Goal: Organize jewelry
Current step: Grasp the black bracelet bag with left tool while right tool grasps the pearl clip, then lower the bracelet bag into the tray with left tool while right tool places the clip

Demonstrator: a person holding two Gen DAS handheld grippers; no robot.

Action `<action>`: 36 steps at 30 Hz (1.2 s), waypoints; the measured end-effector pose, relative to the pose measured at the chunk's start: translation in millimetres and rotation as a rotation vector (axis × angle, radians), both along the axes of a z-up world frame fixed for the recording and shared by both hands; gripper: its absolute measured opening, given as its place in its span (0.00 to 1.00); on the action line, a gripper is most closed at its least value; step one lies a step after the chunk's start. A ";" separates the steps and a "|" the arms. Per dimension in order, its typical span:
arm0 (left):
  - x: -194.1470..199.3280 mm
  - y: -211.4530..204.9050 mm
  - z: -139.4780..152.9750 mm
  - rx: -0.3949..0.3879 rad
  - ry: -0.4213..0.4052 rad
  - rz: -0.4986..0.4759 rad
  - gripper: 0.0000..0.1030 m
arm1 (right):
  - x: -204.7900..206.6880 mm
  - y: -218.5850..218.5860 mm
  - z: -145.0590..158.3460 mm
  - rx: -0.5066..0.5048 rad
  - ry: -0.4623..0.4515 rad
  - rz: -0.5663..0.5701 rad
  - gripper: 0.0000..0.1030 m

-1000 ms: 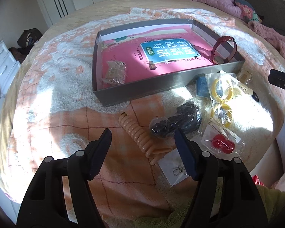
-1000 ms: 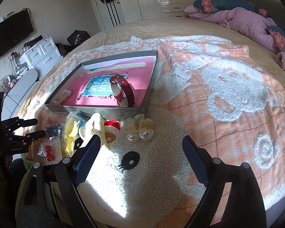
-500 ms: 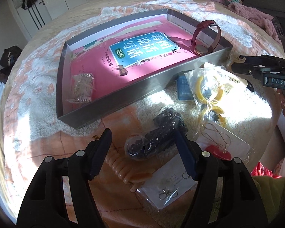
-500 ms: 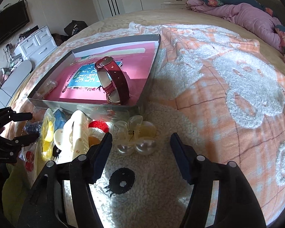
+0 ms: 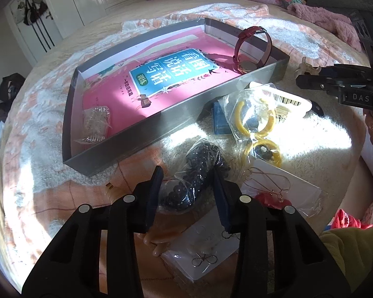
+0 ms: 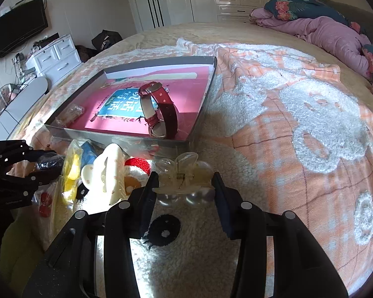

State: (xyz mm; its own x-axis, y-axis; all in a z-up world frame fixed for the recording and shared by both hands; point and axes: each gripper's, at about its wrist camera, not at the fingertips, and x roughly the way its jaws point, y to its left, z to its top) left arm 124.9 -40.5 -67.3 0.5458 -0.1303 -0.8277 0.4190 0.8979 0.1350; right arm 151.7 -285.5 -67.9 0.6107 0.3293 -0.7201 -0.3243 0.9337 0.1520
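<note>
Between right claw [image 6: 185, 191] fingers: hair clip [image 6: 184, 173]

The left hand-held gripper [image 5: 187, 186] is held low and pointed forward and slightly down, its two dark fingers [image 5: 153, 193] parted with a moderate gap between the blue-lined pads. Whether the pads are pressed against anything cannot be told. The right hand-held gripper [image 6: 184, 191] is likewise held low and angled forward, its fingers [image 6: 221, 198] spread by a similar gap; contact at the pads cannot be confirmed. In the right wrist view the left hand-held gripper is seen from the side at the left edge. In the left wrist view the right one is seen at the right edge.
</note>
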 end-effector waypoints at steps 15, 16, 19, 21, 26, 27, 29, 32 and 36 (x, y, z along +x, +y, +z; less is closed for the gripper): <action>-15.7 34.8 61.6 -0.208 -0.123 0.115 0.18 | -22.9 27.4 51.7 0.057 -0.095 0.090 0.41; -15.3 37.7 64.3 -0.222 -0.129 0.125 0.18 | -22.1 30.9 54.4 0.058 -0.101 0.096 0.41; -11.3 47.9 70.6 -0.257 -0.140 0.167 0.18 | -19.1 42.4 61.3 0.058 -0.111 0.119 0.41; -8.0 54.1 73.1 -0.281 -0.140 0.191 0.18 | -16.3 50.4 65.0 0.059 -0.113 0.133 0.41; -0.2 66.2 79.8 -0.308 -0.152 0.243 0.18 | -8.5 69.5 69.7 0.054 -0.121 0.167 0.41; 1.5 68.0 80.7 -0.310 -0.154 0.248 0.18 | -6.3 72.9 69.9 0.053 -0.120 0.172 0.41; 5.3 70.2 82.2 -0.307 -0.159 0.265 0.18 | -3.5 79.1 70.5 0.057 -0.120 0.180 0.41; 12.4 73.4 81.8 -0.312 -0.155 0.283 0.18 | 1.6 88.1 70.1 0.059 -0.120 0.191 0.41; 24.9 78.8 81.6 -0.310 -0.153 0.311 0.18 | 9.2 98.1 67.2 0.063 -0.109 0.201 0.41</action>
